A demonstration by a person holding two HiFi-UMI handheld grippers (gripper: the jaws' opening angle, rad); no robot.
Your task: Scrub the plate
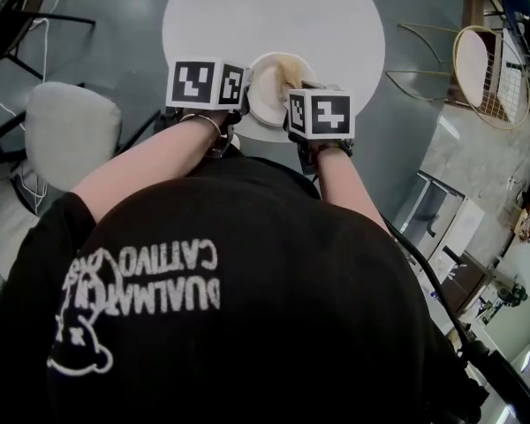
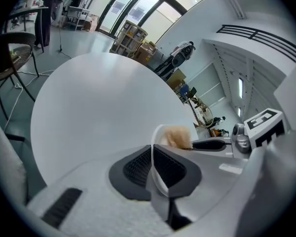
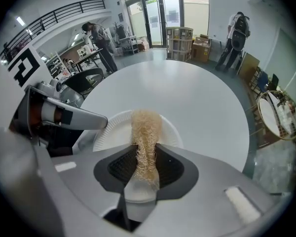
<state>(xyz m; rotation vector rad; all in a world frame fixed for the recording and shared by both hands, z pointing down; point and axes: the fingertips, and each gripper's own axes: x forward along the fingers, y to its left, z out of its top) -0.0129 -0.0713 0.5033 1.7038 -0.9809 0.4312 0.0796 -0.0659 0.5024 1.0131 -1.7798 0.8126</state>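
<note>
A white paper plate (image 1: pixel 267 94) is held above the near edge of the round white table (image 1: pixel 247 16). My left gripper (image 2: pixel 154 168) is shut on the plate's rim (image 2: pixel 155 154), which runs edge-on between its dark pads. My right gripper (image 3: pixel 144 168) is shut on a tan fibrous scrubber (image 3: pixel 146 137), whose tip lies on the plate's face (image 3: pixel 113 132). In the head view the scrubber (image 1: pixel 291 71) shows on the plate between the two marker cubes, with the right gripper (image 1: pixel 311 91) at its right side and the left gripper (image 1: pixel 243 100) at its left.
A grey padded chair (image 1: pixel 66 131) stands to the left of the table. A gold wire chair (image 1: pixel 481 69) stands to the right. People stand by shelves and boxes (image 3: pixel 180 43) at the far side of the room.
</note>
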